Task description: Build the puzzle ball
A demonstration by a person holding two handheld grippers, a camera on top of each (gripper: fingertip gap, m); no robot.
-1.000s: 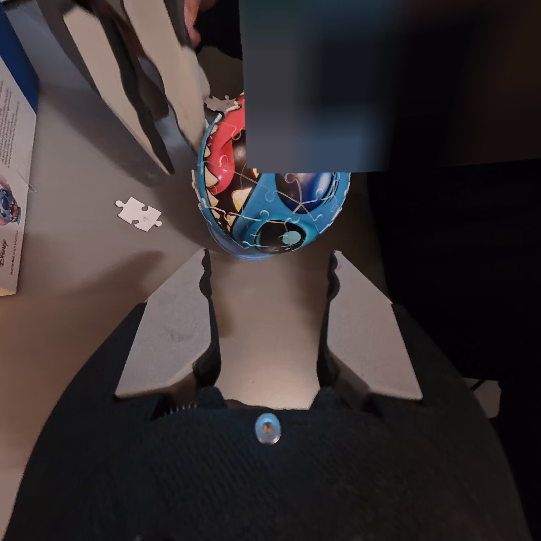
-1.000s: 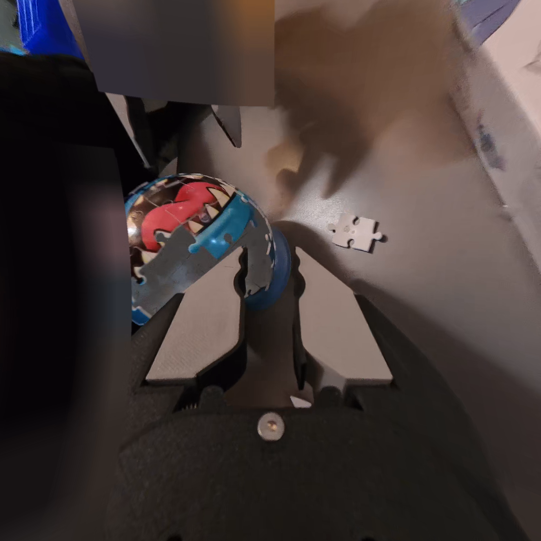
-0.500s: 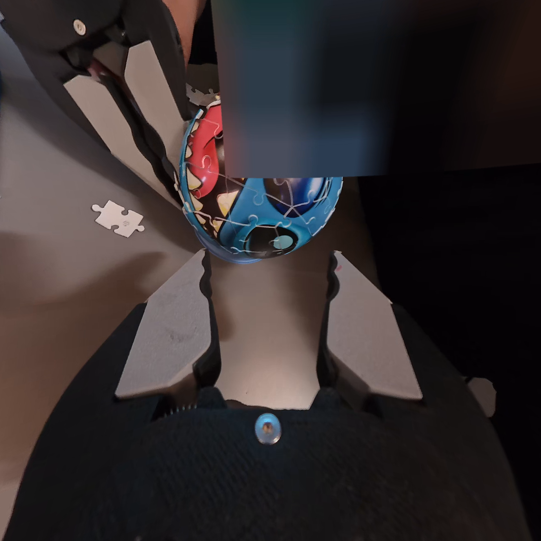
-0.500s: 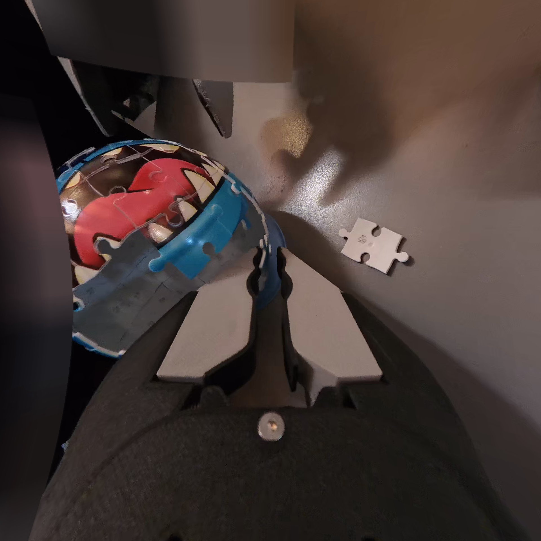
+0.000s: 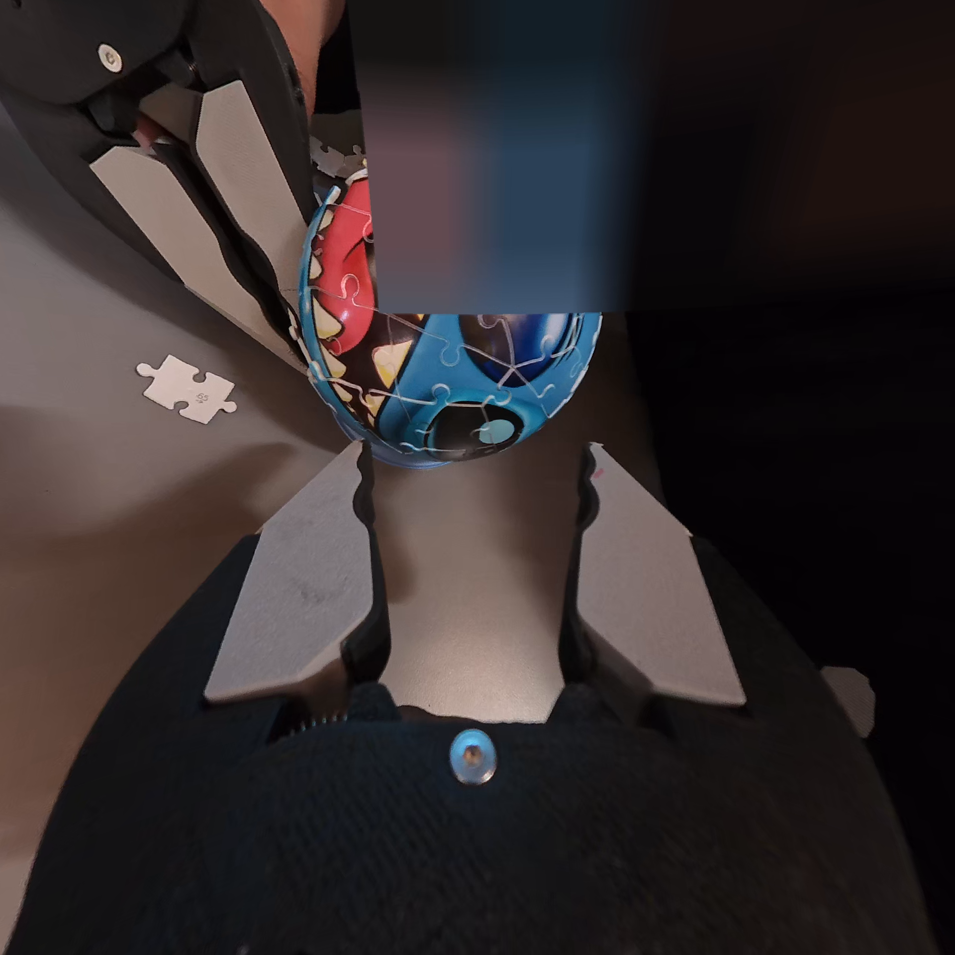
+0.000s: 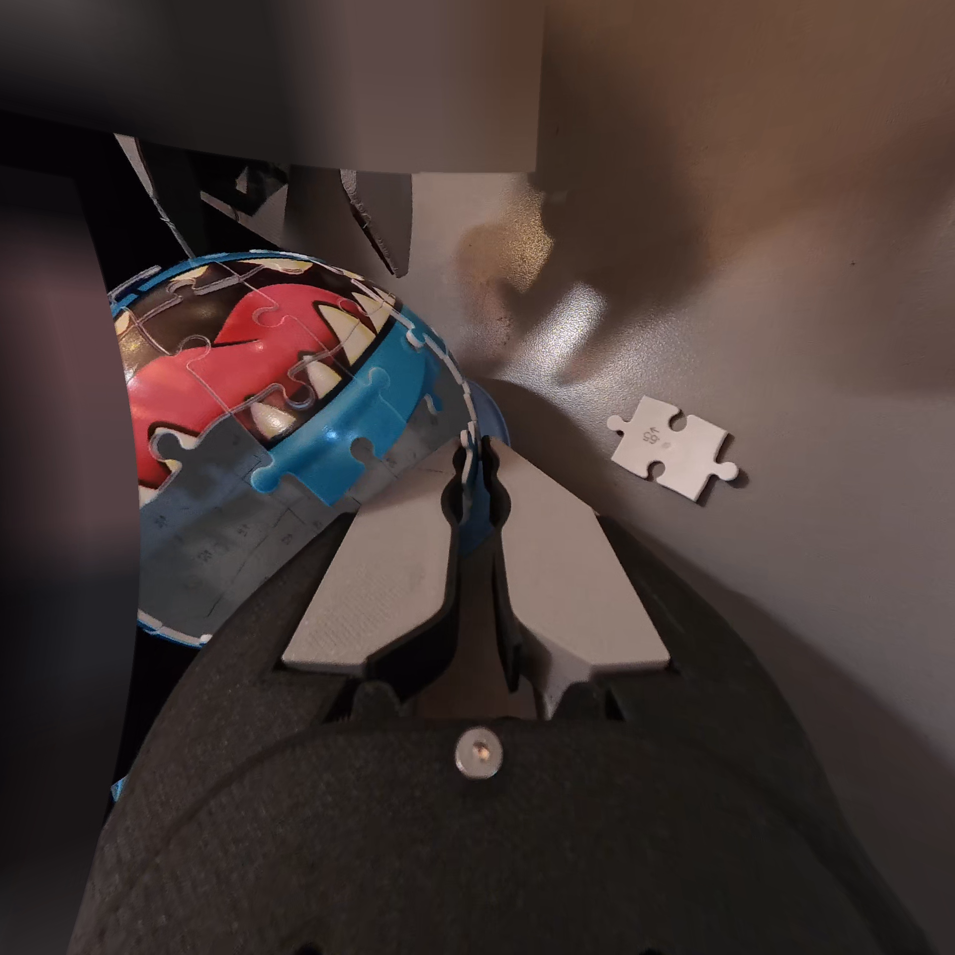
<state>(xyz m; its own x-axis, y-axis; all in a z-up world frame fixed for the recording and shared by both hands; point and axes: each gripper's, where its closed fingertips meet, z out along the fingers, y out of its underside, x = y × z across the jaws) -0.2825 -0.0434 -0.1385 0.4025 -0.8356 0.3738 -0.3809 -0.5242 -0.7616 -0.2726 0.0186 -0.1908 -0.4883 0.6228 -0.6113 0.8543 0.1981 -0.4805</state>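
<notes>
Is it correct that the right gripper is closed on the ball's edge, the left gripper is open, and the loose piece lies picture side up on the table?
Not quite: in both wrist views the loose piece lies with its plain white back up. The rest holds.

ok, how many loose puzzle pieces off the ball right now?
2 visible: one white piece face-down on the table left of the puzzle ball; another piece behind the ball, partly hidden. More may be hidden.

Printed number on loose puzzle piece.
</notes>
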